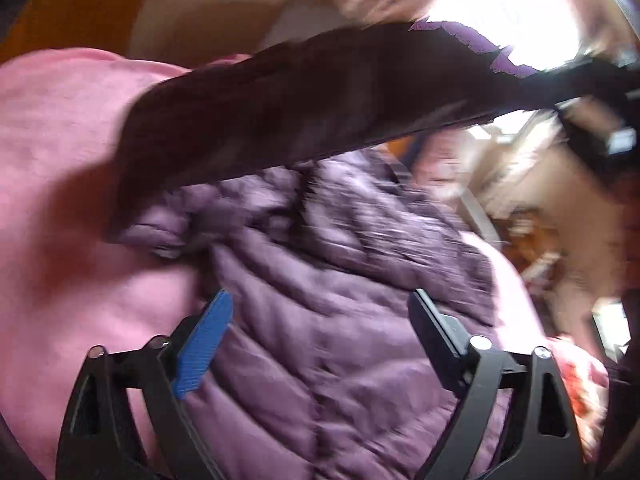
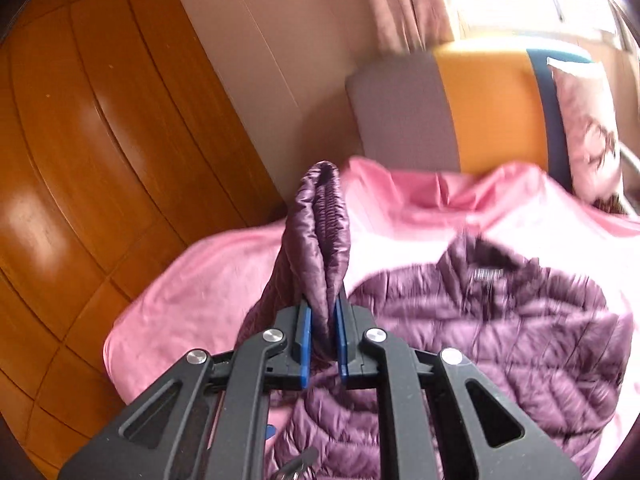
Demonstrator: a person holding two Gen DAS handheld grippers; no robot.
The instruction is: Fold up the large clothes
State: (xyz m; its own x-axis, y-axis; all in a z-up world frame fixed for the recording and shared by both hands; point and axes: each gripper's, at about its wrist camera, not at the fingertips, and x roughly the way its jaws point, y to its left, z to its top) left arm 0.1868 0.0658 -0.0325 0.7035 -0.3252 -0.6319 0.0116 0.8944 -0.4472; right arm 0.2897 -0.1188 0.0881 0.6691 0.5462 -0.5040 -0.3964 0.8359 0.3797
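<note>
Right claw (image 2: 322, 330) pinches the quilted purple down jacket's (image 2: 500, 320) sleeve cuff (image 2: 320, 216) above the pink bed sheet (image 2: 200, 280), apparently ready to fold it across the body, left claw (image 1: 320, 344) open.

Each claw is matte black plastic: the left claw (image 1: 320, 322) and right claw (image 2: 322, 332) have angular linkage arms with triangular cut-outs, round silver screws at the pivots, and ribbed blue pads (image 1: 202, 346) lining the fingers.
</note>
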